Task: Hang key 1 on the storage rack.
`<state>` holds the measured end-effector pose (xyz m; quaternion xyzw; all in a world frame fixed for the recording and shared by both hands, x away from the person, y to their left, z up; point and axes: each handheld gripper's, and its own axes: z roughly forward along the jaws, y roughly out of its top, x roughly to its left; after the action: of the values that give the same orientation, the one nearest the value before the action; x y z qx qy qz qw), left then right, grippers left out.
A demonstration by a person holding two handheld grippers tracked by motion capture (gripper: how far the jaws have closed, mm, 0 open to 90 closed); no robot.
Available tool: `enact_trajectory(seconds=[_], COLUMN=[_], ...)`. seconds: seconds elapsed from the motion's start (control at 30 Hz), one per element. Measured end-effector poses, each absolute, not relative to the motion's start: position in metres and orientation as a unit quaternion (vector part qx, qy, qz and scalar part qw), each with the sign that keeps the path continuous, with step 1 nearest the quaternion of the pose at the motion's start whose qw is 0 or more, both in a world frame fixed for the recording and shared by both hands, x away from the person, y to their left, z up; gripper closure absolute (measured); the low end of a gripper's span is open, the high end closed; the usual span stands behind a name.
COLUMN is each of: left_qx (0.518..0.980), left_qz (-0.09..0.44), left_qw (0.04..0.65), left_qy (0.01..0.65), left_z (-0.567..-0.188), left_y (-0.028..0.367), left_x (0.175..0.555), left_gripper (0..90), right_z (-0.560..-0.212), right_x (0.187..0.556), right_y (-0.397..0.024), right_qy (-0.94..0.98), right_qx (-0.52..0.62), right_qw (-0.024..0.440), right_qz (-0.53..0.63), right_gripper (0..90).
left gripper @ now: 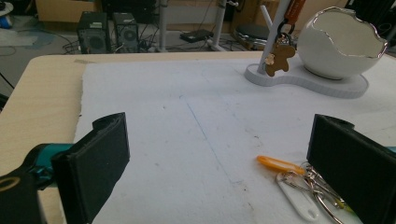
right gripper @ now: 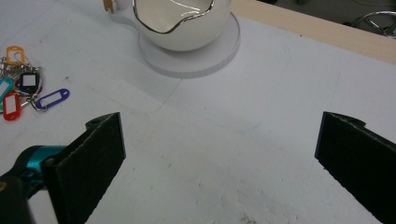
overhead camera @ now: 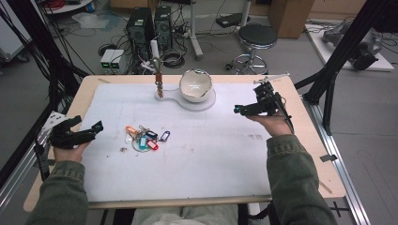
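Keys (overhead camera: pixel 144 138) (one bunch, six coloured tags) lie between left tool (overhead camera: pixel 89 131) and right tool (overhead camera: pixel 240 110), both wide.

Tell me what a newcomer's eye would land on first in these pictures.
First the bunch of keys with coloured tags, lying on the white mat just right of the open left gripper. Next the white egg-shaped bowl with its jagged shiny rim, on a white stand at the far middle of the mat, with a small brown bear charm hanging from a post beside it. The right gripper hovers open at the mat's right side.
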<state>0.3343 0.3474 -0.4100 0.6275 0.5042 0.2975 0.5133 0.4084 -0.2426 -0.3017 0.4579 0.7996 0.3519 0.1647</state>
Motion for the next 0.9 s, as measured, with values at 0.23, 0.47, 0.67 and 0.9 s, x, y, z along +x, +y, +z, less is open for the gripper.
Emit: enact_trajectory(seconds=[0.23, 0.47, 0.67, 0.9], left_qx=[0.629, 0.630, 0.629, 0.631], left_qz=[0.297, 0.297, 0.298, 0.299], left_qw=[0.512, 0.511, 0.511, 0.509], left_qy=[0.504, 0.504, 0.505, 0.504], left_z=[-0.410, -0.410, -0.410, -0.410], left_y=[0.347, 0.347, 0.347, 0.347], left_x=[0.334, 0.334, 0.334, 0.334], left_gripper=[6.2, 6.2, 6.2, 6.3], right_z=[-0.309, -0.322, -0.332, -0.340], right_x=[0.394, 0.383, 0.377, 0.369], right_y=[-0.251, -0.263, -0.271, -0.281], right_qy=[0.797, 0.789, 0.790, 0.785], right_qx=[0.452, 0.457, 0.458, 0.463], right_qw=[0.157, 0.161, 0.161, 0.174], right_qz=[0.369, 0.377, 0.373, 0.373], right_gripper=[0.8, 0.9, 0.9, 1.0])
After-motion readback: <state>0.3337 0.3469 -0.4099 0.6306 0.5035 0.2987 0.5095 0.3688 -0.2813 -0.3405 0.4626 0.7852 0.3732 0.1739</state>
